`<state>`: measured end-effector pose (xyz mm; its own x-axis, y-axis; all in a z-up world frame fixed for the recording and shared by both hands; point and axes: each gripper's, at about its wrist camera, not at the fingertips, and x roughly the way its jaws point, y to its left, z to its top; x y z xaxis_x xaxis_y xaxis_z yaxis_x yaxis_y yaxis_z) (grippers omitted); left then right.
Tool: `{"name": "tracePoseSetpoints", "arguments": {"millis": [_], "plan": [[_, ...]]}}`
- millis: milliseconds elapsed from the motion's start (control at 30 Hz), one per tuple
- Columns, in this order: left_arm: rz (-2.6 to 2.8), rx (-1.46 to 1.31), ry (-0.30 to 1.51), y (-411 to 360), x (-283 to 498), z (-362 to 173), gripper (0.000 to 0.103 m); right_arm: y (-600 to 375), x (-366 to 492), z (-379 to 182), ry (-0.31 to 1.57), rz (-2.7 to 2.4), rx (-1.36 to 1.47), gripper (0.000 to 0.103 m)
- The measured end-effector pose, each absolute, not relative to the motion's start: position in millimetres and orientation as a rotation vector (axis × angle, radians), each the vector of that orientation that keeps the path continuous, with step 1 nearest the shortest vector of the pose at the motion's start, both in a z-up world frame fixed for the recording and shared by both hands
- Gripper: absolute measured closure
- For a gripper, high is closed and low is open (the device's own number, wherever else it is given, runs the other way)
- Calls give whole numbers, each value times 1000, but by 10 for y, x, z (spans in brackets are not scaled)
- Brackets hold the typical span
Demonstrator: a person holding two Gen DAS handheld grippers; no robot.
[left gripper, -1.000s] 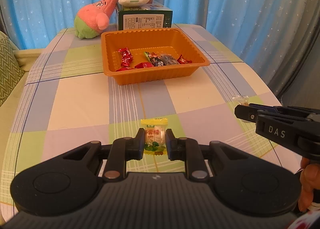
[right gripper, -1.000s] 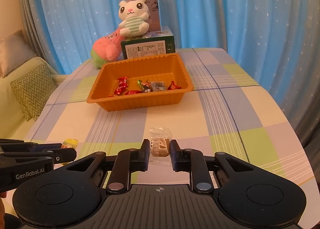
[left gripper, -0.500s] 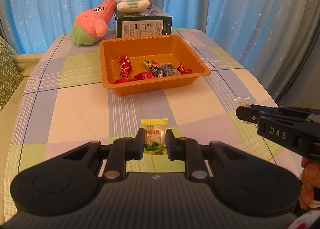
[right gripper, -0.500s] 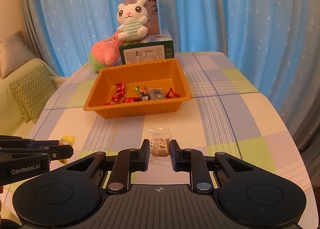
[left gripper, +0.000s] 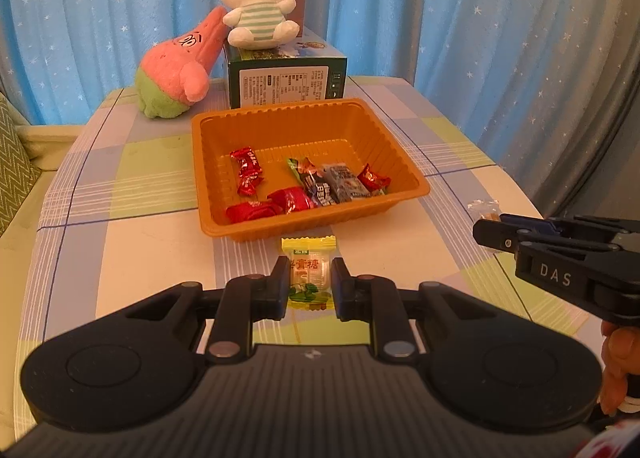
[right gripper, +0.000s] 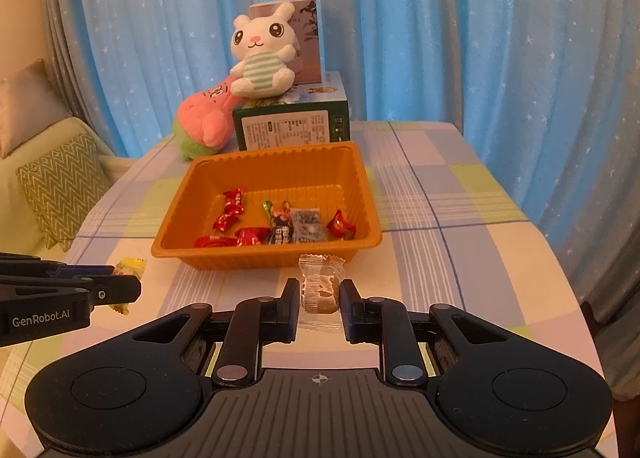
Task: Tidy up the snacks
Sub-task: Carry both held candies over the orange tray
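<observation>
My left gripper (left gripper: 310, 282) is shut on a yellow-wrapped candy (left gripper: 309, 276), held above the tablecloth just short of the orange tray (left gripper: 404, 170). My right gripper (right gripper: 319, 298) is shut on a clear-wrapped brown snack (right gripper: 320, 290), also just short of the tray's near wall (right gripper: 256, 256). Several wrapped candies, red, dark and silver (left gripper: 292, 188), lie inside the tray. Each gripper shows from the side in the other's view: the right gripper (left gripper: 486, 232) at the right edge, the left gripper (right gripper: 128, 286) at the left edge.
Behind the tray stands a green box (left gripper: 286, 78) with a white bunny plush (left gripper: 260, 2) on top and a pink plush (left gripper: 180, 70) leaning beside it. Blue curtains hang behind the checked table (left gripper: 120, 250). A sofa with a zigzag cushion (right gripper: 60, 182) lies left.
Both grippers have moved forward toward the tray and risen slightly, each keeping its snack. The tray now looks nearer in both views.
</observation>
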<state>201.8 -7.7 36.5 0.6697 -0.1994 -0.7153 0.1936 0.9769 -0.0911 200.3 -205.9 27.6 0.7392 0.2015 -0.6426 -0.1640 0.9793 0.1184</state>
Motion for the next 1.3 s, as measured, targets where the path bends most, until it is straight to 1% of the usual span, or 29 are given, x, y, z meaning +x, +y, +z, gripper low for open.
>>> {"name": "tracePoseSetpoints", "arguments": {"millis": [667, 1300], "plan": [[-198, -44, 789, 29, 2976, 425, 84, -2010, 3006, 320, 737, 251, 56, 81], [-175, -28, 815, 76, 3673, 229, 84, -1905, 3794, 206, 764, 276, 57, 81]]}}
